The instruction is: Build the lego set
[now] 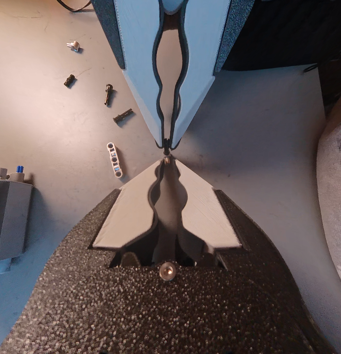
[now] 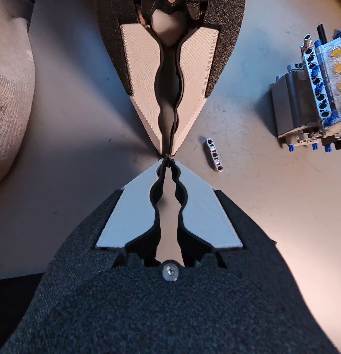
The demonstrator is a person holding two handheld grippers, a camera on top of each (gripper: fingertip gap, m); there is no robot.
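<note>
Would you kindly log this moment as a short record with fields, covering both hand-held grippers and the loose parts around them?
left hand-held gripper: shut on a small light grey connector piece
right hand-held gripper: shut on a small black pin
meeting: the two tips stand nose to nose above the table, the parts touching or nearly so
nearest loose part: short grey beam with holes, lying flat
farther off: three black pins and a grey bush
assembly: grey, blue and yellow brick build
surface: pale tabletop
</note>
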